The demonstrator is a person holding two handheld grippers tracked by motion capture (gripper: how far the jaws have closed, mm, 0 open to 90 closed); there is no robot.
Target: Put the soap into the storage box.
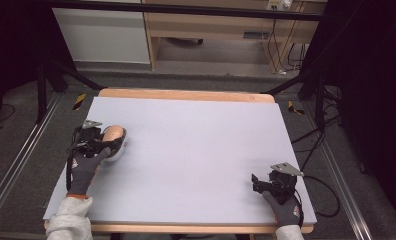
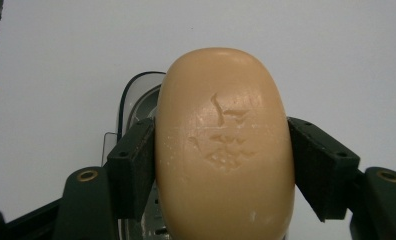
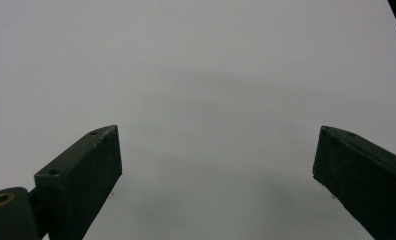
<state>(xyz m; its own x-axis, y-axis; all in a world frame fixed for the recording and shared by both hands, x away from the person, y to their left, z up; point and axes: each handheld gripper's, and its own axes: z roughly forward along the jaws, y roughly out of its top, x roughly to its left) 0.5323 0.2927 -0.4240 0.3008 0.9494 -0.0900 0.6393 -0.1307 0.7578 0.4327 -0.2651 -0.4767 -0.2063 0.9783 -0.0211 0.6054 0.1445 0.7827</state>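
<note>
A tan oval bar of soap (image 2: 225, 150) with a stamped mark on its face sits between the two black jaws of my left gripper (image 2: 221, 165), which is shut on it. In the high view the soap (image 1: 114, 132) is at the table's left side, just over a white soap dish (image 1: 117, 150). The dish (image 2: 136, 100) shows behind and under the bar as a clear-rimmed tray. My right gripper (image 1: 258, 183) rests near the front right corner of the table, open, with only bare table surface between its jaws (image 3: 218, 165).
The table (image 1: 196, 145) has a pale grey top with a wooden rim. Black frame legs, cables and a wooden cabinet (image 1: 226, 30) stand beyond the far edge. Yellow-black tape marks (image 1: 79, 101) lie on the floor.
</note>
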